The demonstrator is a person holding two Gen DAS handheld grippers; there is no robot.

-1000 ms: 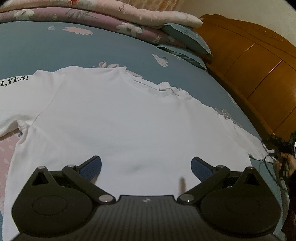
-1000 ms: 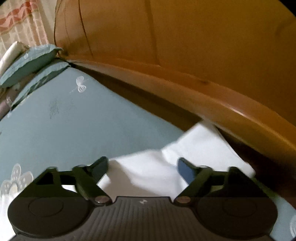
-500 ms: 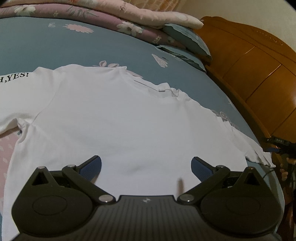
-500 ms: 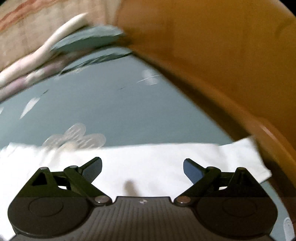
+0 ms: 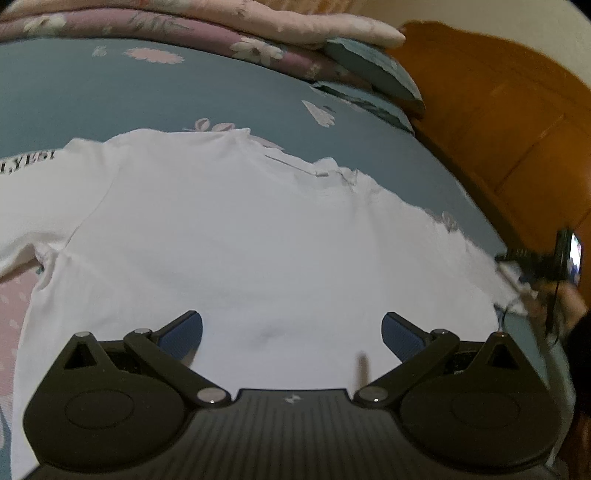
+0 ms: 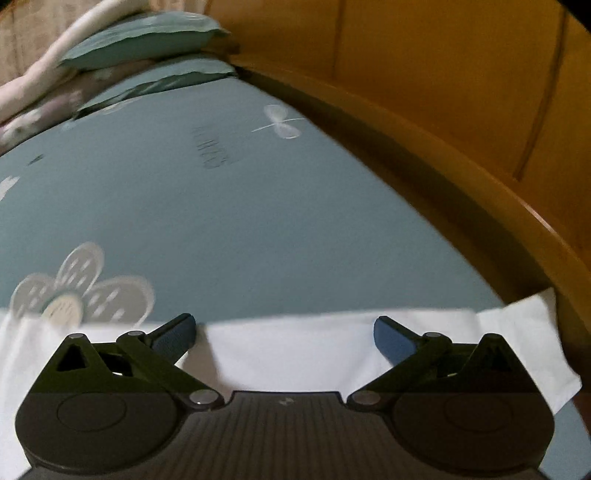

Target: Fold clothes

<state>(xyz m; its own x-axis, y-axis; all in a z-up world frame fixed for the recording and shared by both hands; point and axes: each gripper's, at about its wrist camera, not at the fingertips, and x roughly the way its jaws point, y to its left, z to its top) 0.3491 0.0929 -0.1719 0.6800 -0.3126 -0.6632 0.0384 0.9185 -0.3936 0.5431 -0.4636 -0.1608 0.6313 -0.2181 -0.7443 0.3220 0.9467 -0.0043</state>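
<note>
Since a second ago the right gripper (image 6: pixel 284 330) has swung from the headboard (image 6: pixel 461 110) to face along the sheet (image 6: pixel 229 229), with the shirt's (image 5: pixel 258 251) sleeve (image 6: pixel 517 347) now straightened across beneath its spread, empty jaws. The shirt lies flat on the bed, directly under and ahead of the left gripper (image 5: pixel 291 328), also wide open. Pillows (image 5: pixel 373 70) sit beyond.

This is a bedroom in a home. A bed (image 5: pixel 258 92) is covered with a blue-grey sheet printed with flowers, and a polished wooden headboard (image 5: pixel 517 122) curves along its edge. Folded floral quilts (image 5: pixel 184 22) and teal pillows (image 6: pixel 147 37) are stacked at the far side, and a patterned curtain (image 6: pixel 29 22) hangs behind them.
</note>
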